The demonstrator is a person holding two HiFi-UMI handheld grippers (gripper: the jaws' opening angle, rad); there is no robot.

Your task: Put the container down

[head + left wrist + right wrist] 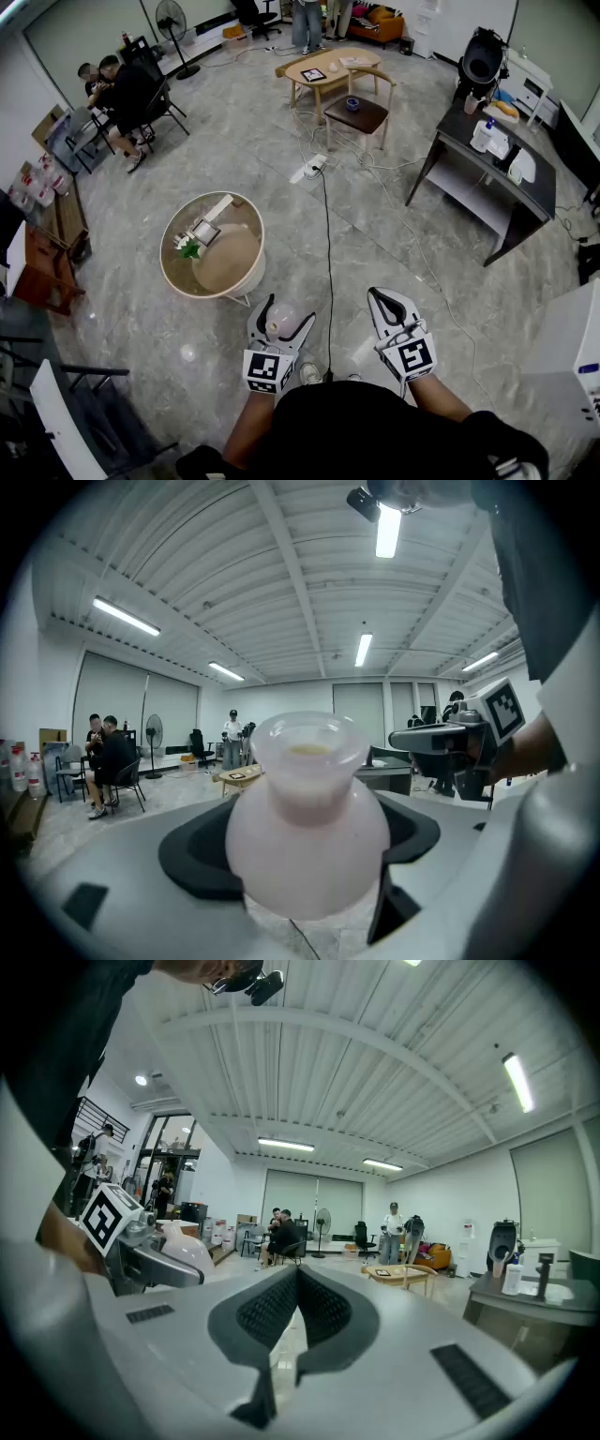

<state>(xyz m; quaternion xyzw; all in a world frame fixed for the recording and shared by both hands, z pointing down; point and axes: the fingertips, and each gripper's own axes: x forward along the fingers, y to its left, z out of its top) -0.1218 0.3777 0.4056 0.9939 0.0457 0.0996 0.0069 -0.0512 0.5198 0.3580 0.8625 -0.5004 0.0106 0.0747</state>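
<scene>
Container clamped in left tongs; right tongs together, empty. Best lowered upright onto round bench, then released.

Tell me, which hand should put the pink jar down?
Left. The left gripper holds the jar between its jaws, and the round table is on its side. The right gripper is shut and empty.

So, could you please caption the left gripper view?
Left gripper holds a pale pink, narrow-necked container between its jaws.
</scene>
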